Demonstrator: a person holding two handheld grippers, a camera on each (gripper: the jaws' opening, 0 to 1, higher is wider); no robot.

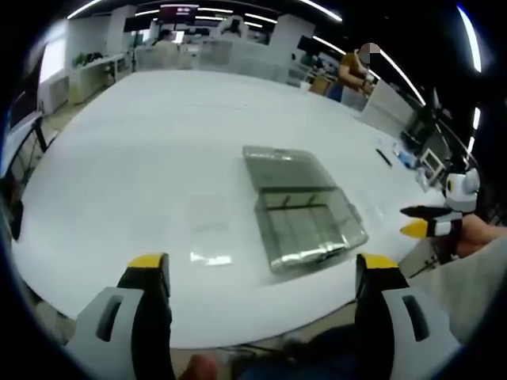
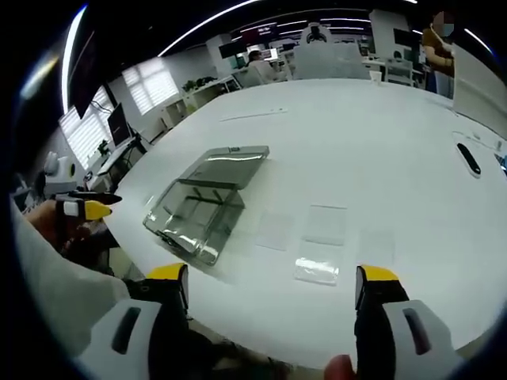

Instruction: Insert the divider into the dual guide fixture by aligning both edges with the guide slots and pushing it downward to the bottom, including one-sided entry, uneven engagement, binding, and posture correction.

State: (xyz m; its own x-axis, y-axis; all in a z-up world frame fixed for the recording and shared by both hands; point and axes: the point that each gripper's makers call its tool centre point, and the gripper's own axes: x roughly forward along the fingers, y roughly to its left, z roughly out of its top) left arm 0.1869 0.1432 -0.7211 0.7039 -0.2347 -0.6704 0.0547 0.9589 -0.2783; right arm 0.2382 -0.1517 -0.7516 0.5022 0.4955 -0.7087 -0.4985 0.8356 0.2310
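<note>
A broad white surface (image 1: 158, 150) fills an open office lit by long ceiling strips, with desks, monitors and windows along the far walls and people standing in the distance. In the left gripper view the left hand-held gripper (image 1: 265, 273) hangs at the near edge of the surface with its yellow-tipped jaws spread wide and nothing between them. The right hand-held gripper (image 2: 273, 285) sits likewise at the near edge, jaws wide apart and empty. The clear plastic box (image 1: 305, 210) with guide slots lies on the surface ahead of both, its lid open and laid back flat. Several clear flat divider sheets (image 2: 325, 224) lie on the surface just beside the box, apart from each other and untouched. A dark pen (image 2: 469, 158) rests farther off, well clear of the box.
</note>
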